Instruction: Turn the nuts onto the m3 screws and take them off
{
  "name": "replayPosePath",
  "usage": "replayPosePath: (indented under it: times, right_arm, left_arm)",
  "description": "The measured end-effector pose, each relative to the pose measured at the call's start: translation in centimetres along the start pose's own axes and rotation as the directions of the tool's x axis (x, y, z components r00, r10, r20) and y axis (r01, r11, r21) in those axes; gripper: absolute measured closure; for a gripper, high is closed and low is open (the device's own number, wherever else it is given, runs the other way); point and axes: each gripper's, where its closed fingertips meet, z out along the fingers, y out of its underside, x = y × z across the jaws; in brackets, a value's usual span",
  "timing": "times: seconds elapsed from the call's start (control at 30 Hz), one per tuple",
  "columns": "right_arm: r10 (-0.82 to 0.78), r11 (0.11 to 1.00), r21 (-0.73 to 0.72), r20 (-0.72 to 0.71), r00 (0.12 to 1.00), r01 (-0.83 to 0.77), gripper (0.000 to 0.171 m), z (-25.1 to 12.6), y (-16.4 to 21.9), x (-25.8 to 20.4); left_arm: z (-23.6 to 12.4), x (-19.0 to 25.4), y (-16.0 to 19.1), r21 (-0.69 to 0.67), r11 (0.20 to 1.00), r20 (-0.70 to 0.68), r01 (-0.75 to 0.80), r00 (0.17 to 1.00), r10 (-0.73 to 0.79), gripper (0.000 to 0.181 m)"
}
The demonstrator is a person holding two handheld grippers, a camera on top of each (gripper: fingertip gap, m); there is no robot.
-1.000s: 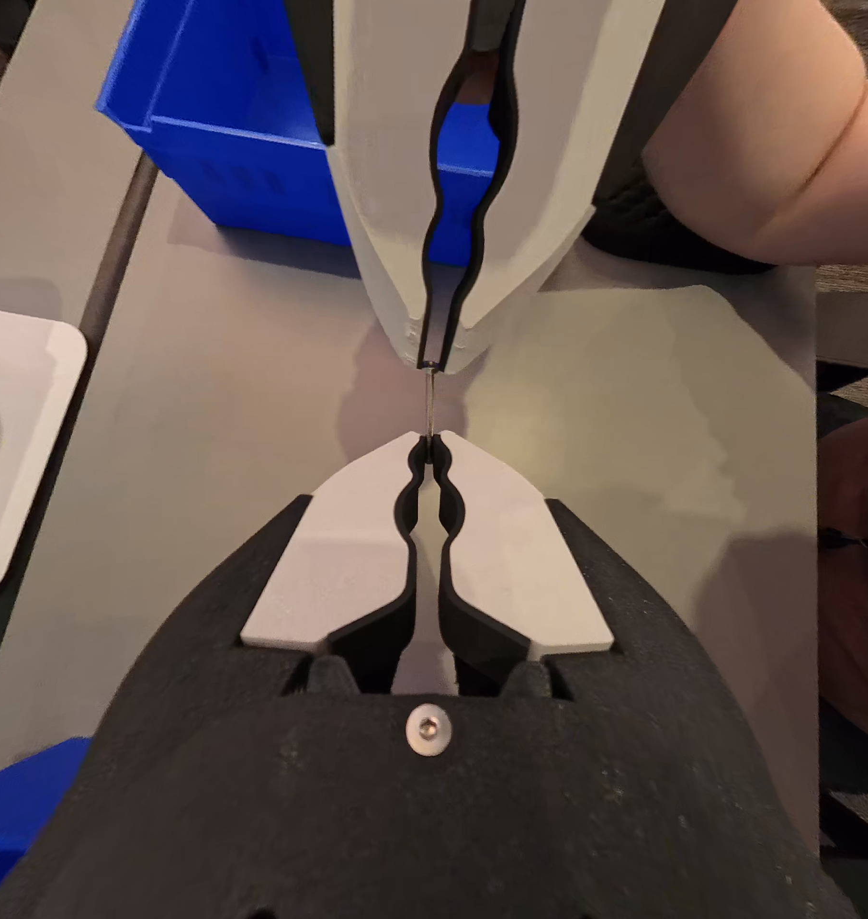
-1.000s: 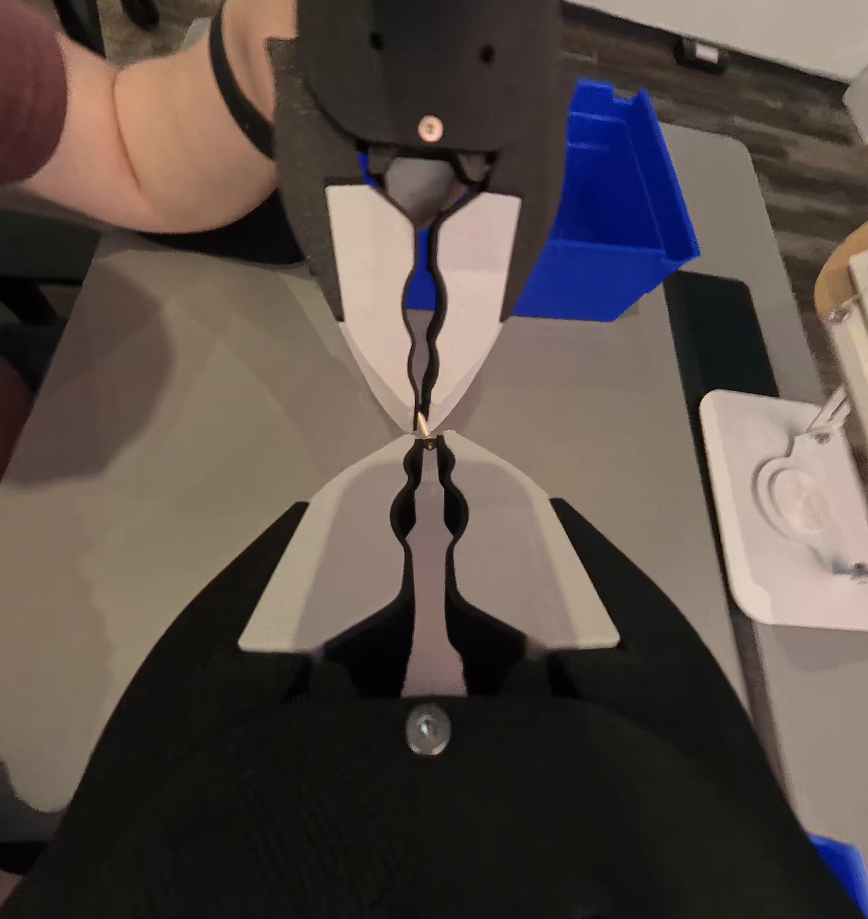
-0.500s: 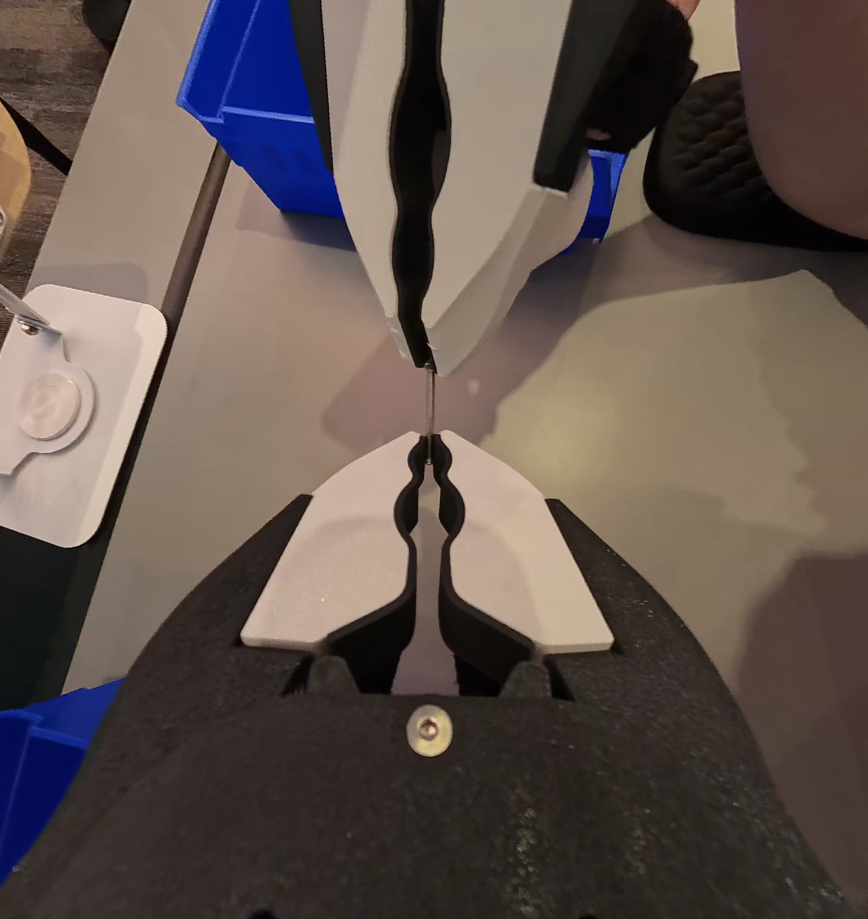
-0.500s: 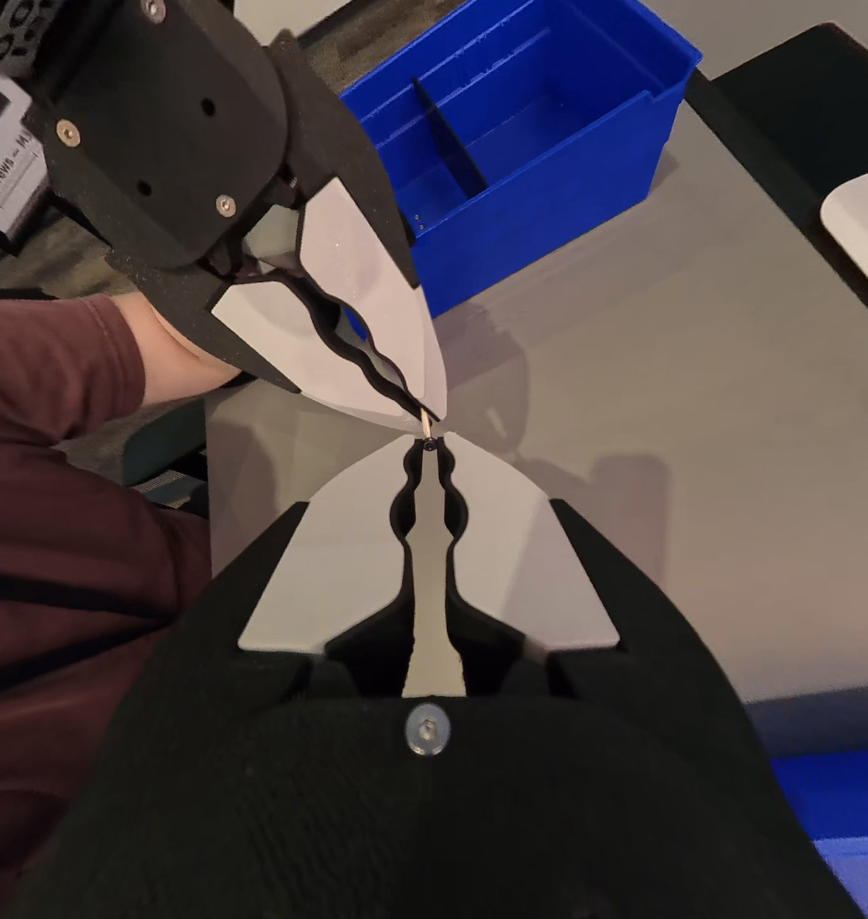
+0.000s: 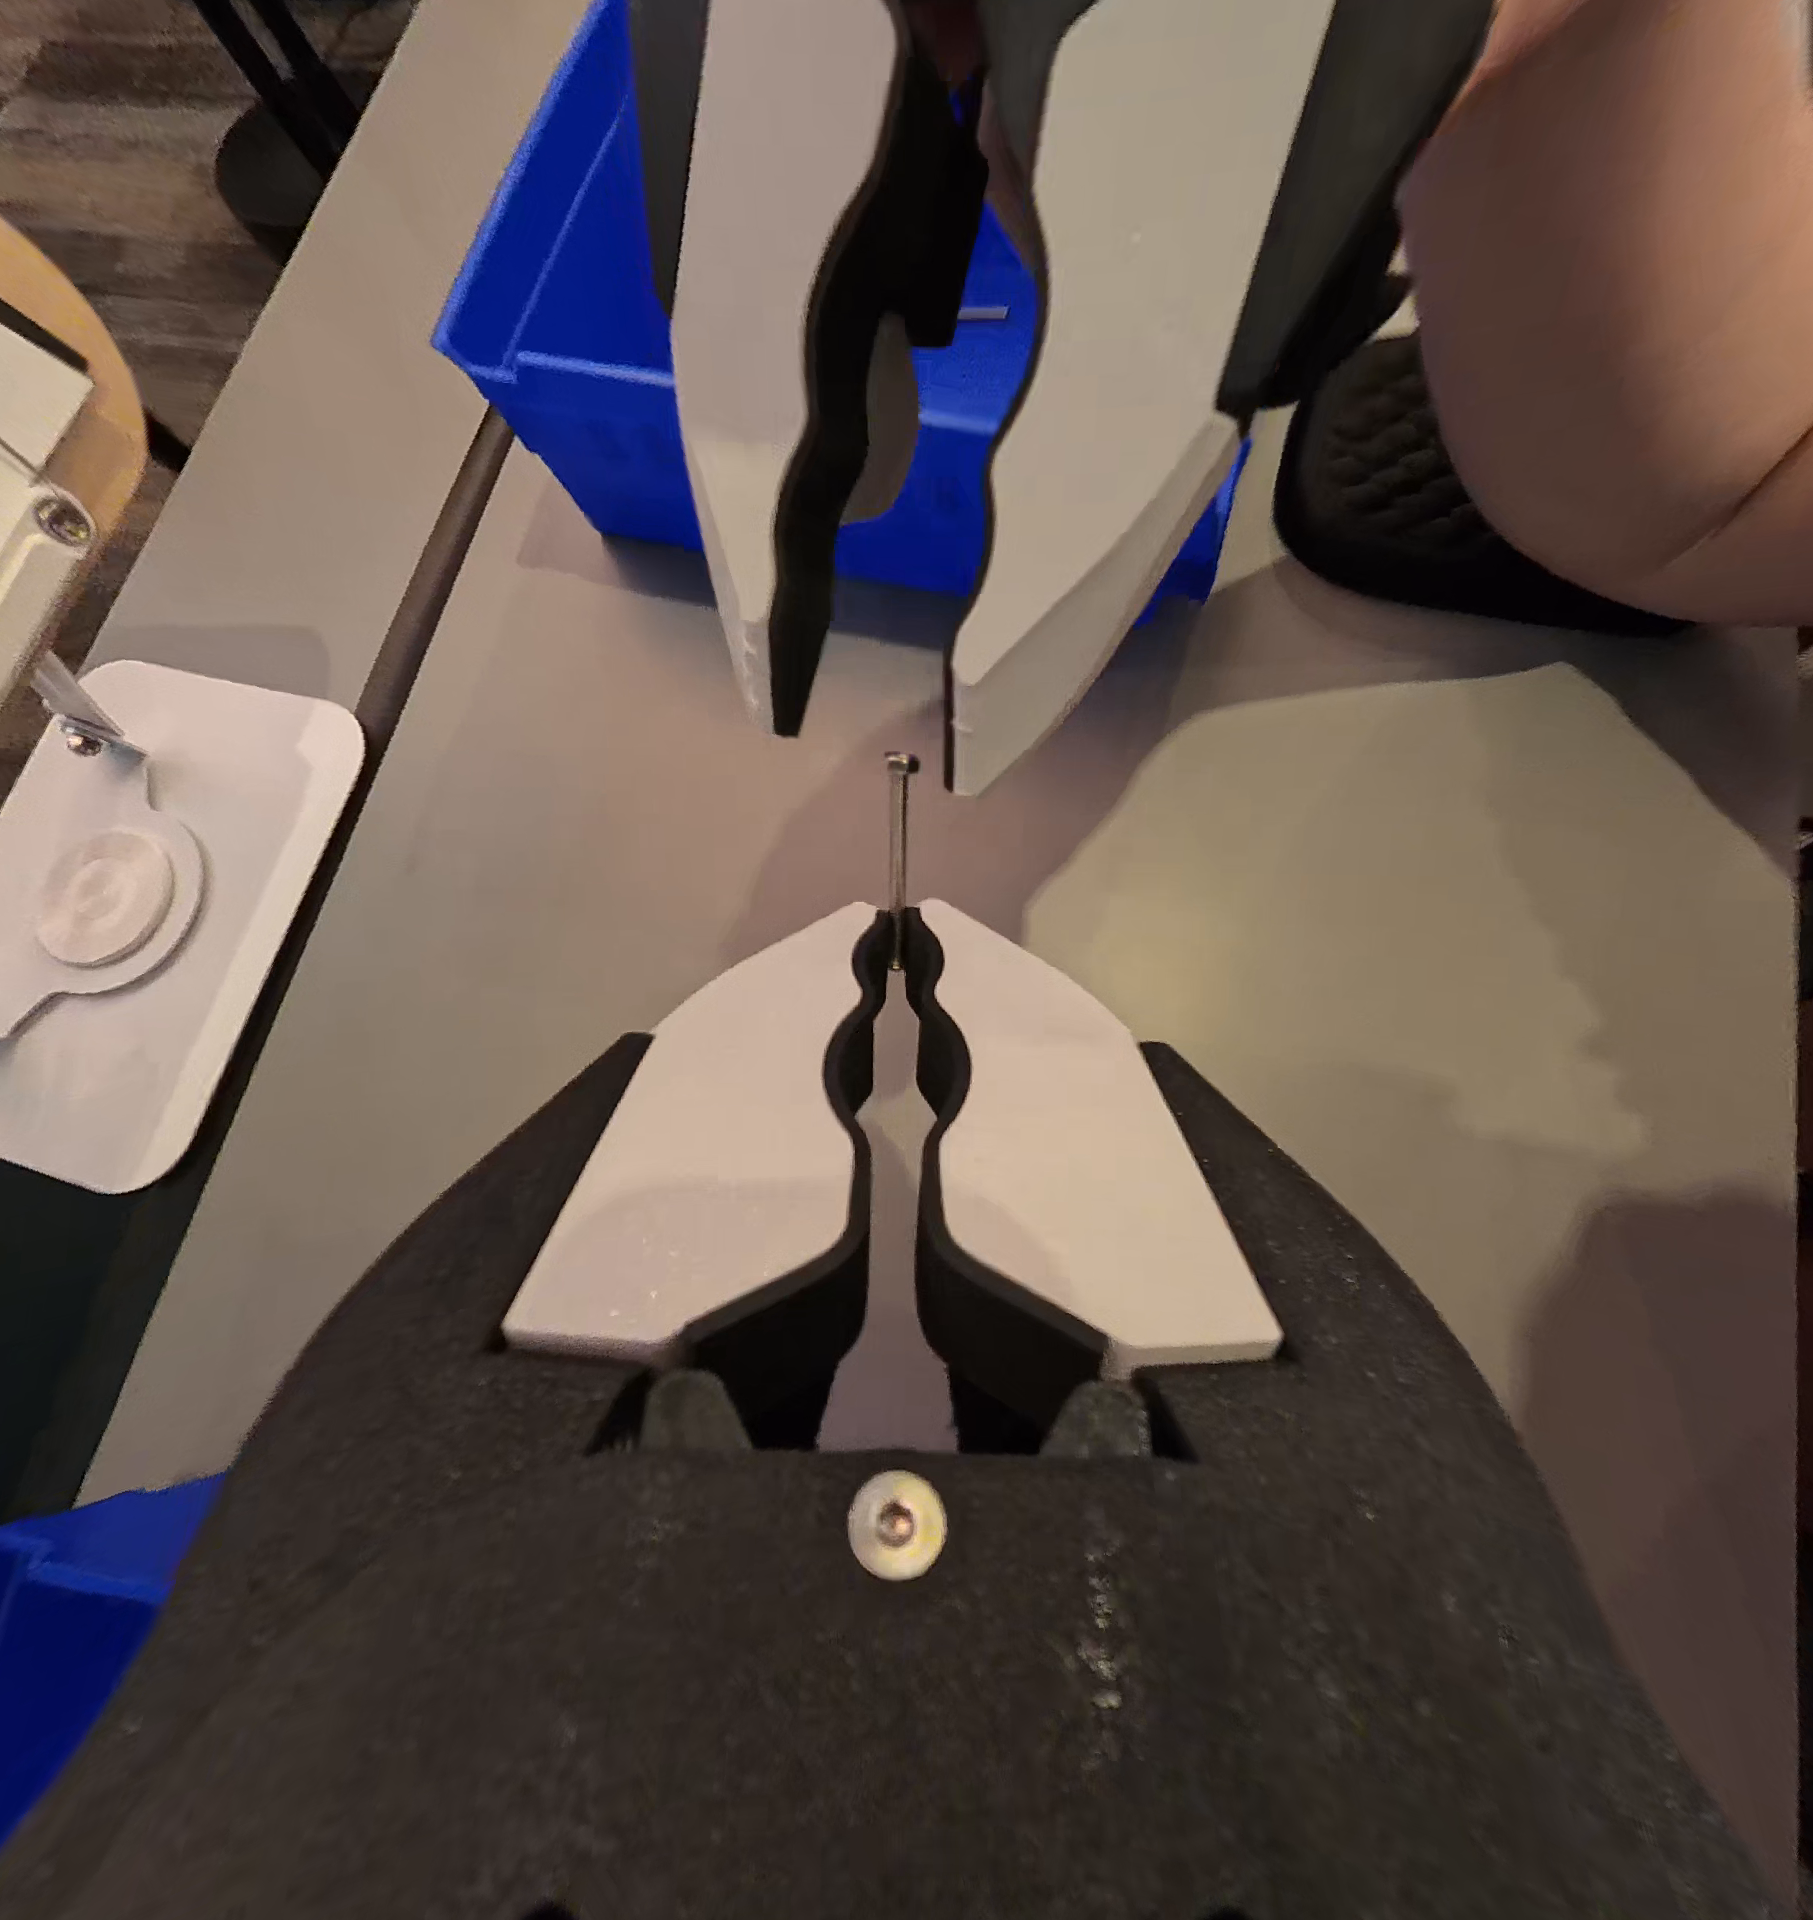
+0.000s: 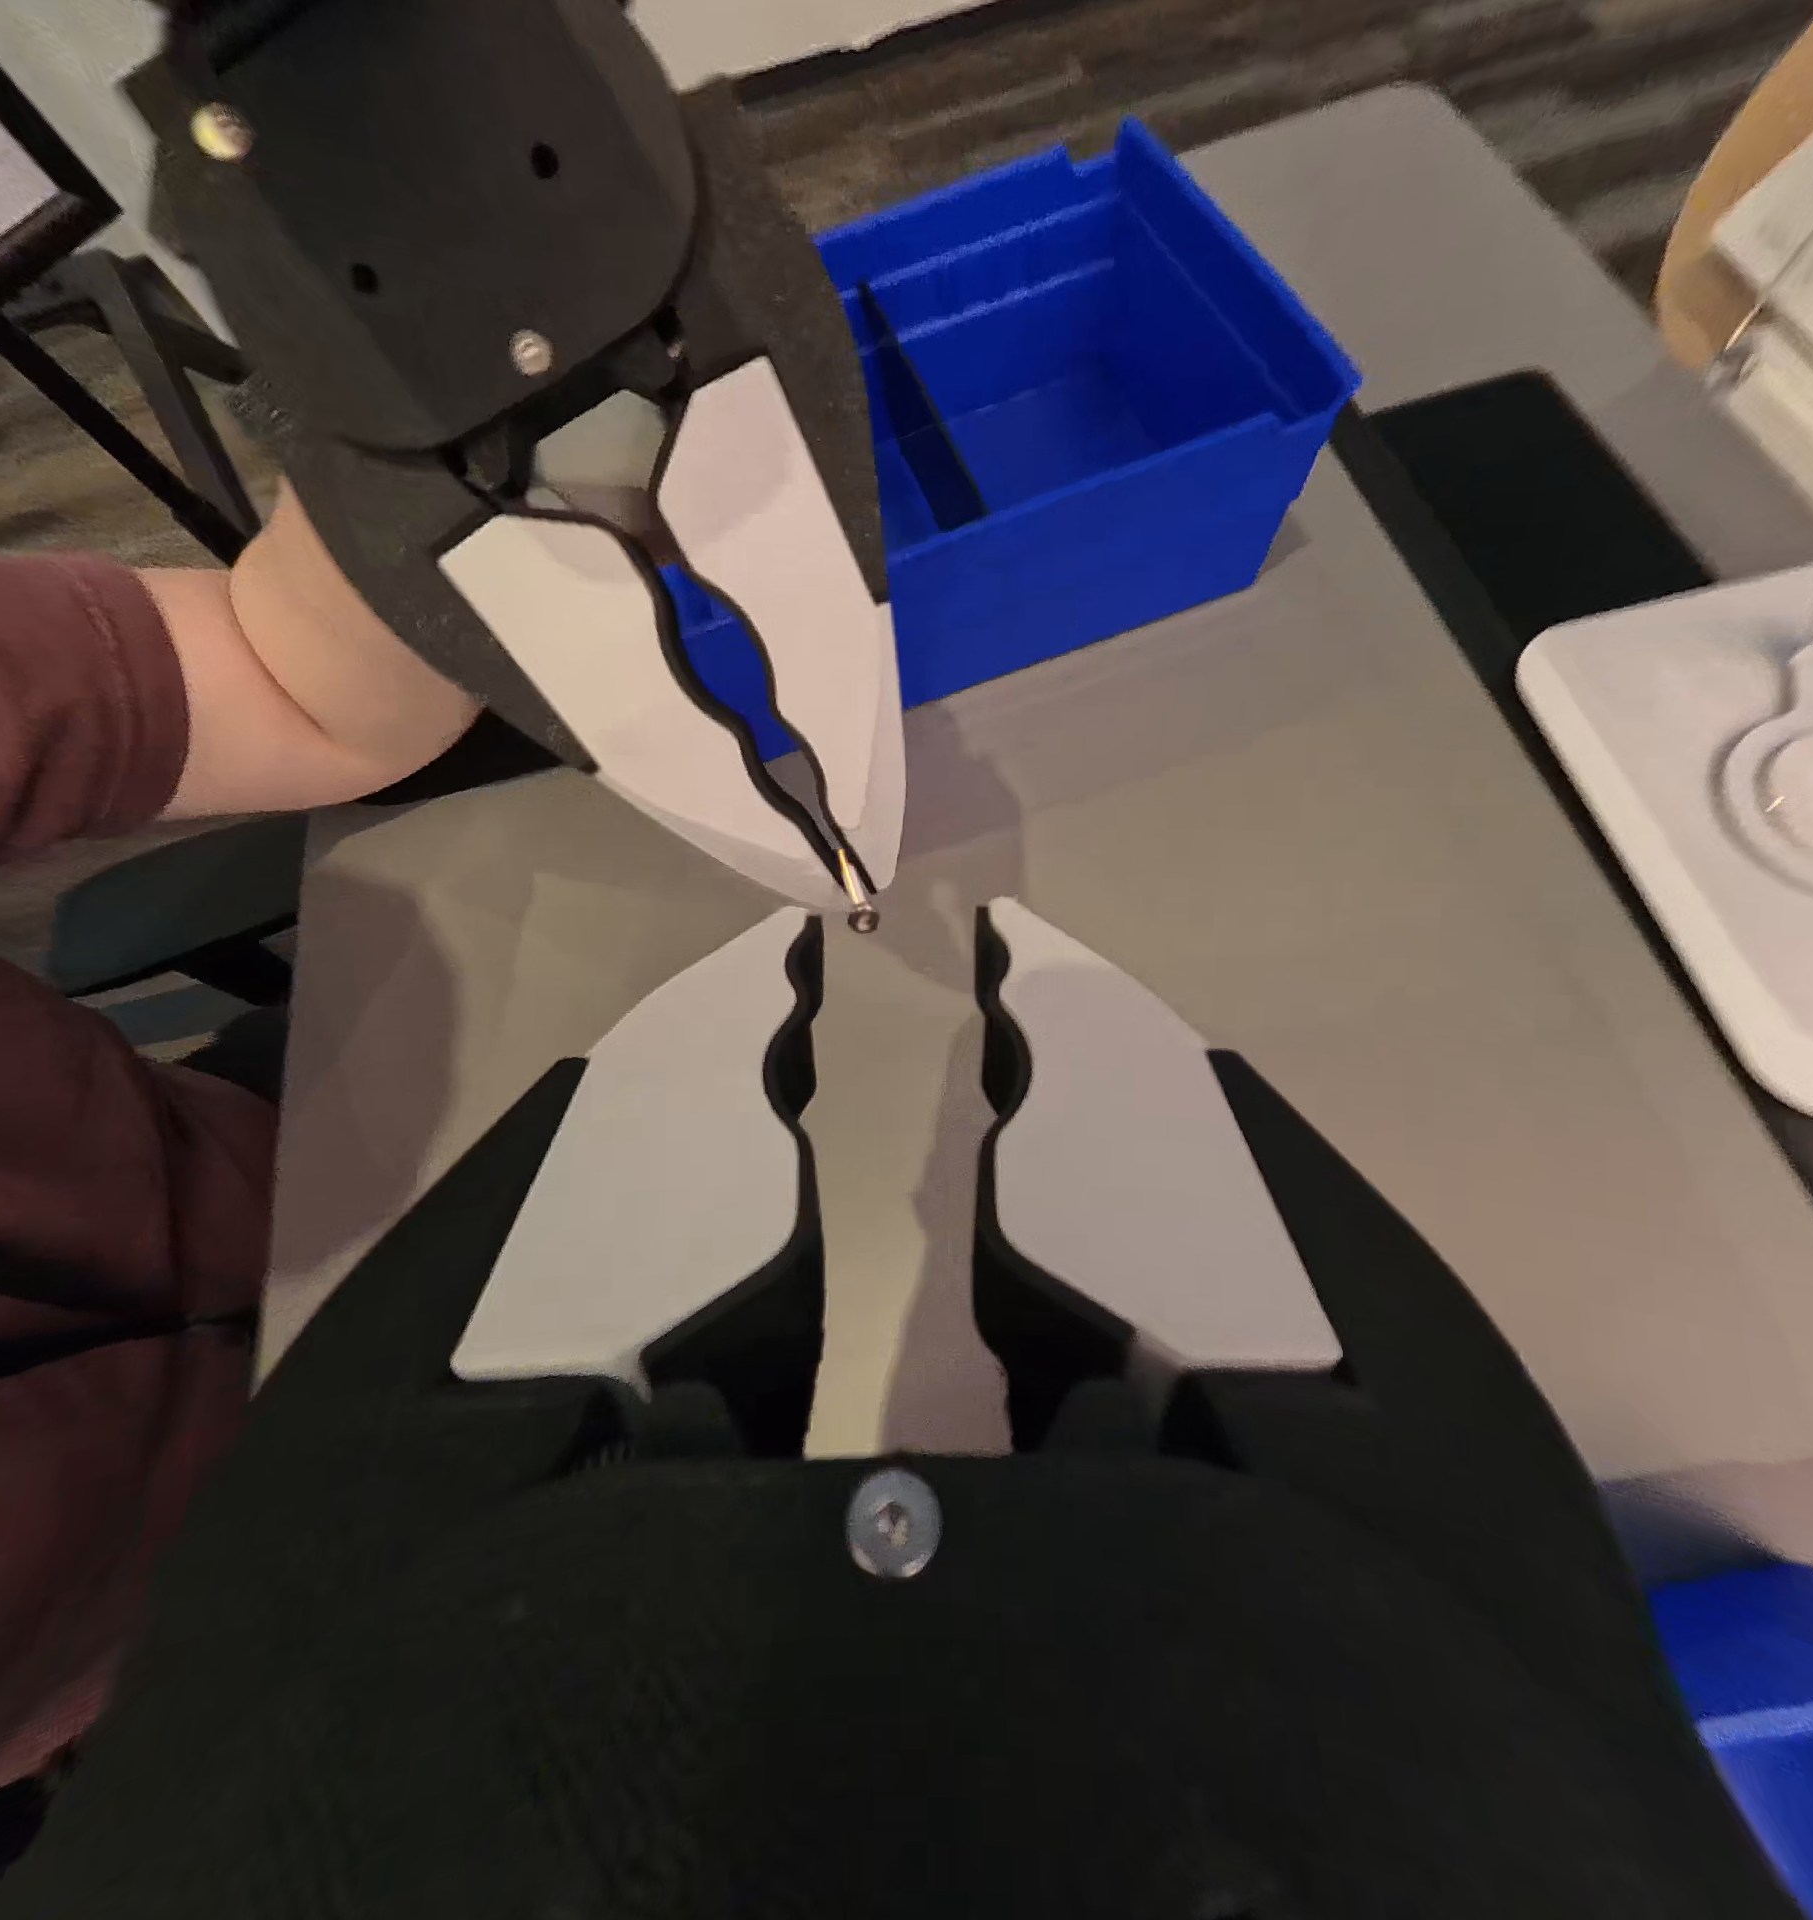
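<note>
My left gripper (image 5: 897, 912) is shut on a thin m3 screw (image 5: 897, 831) that points straight ahead above the grey table (image 5: 1401, 987). A small nut (image 5: 900, 765) sits on the screw's far end. My right gripper (image 5: 871, 750) faces it with its jaws open on either side of the nut, touching nothing. In the right wrist view my right gripper (image 6: 894, 920) is open, the nut (image 6: 862, 921) lies just inside its left fingertip, and the left gripper (image 6: 860, 883) holds the screw (image 6: 850, 883) from the upper left.
A blue divided bin (image 6: 1089, 468) stands behind the grippers, also in the left wrist view (image 5: 590, 343). A white plate with a round recess (image 5: 154, 914) lies at the table's side (image 6: 1660, 831). A second blue bin (image 5: 40, 1662) is near. A person's forearms (image 5: 1608, 312) (image 6: 310, 675) flank the work. Left and right tips are no more than a few centimetres apart.
My right gripper has opened and let go of the nut, which stays on the screw's end. The left gripper still holds the screw. Both views have shifted a little.
</note>
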Motion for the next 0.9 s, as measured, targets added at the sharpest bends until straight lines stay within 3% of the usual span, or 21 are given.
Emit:
replayPosePath:
  times: [0.17,0.27,0.43,0.6,0.9]
  right_arm:
    - [-0.19,0.965,0.174,-0.053,0.98,0.196,0.135,-2.2,-2.9,-0.7]
    - [-0.276,0.899,0.332,-0.079,0.958,0.286,0.135,-4.3,-5.1,-1.8]
    - [-0.325,0.826,0.491,0.016,0.946,0.276,0.14,-6.7,-6.6,-4.5]
    - [-0.383,0.766,0.565,0.017,0.924,0.307,0.142,-7.5,-7.4,-5.8]
    - [-0.429,0.746,0.579,0.038,0.903,0.33,0.142,-7.1,-7.4,-6.9]
  left_arm:
    - [-2.0,0.7,-3.3,0.244,0.969,-0.114,0.049,0.993,-0.021,0.179]
    - [-3.2,1.3,-5.0,0.38,0.924,-0.168,0.053,0.986,0.013,0.179]
    - [-4.4,1.9,-7.0,0.538,0.84,-0.203,0.068,0.978,0.051,0.179]
    - [-4.8,3.1,-7.9,0.6,0.795,-0.259,0.091,0.962,0.085,0.179]
    - [-5.7,4.2,-8.4,0.635,0.764,-0.315,0.114,0.941,0.122,0.179]
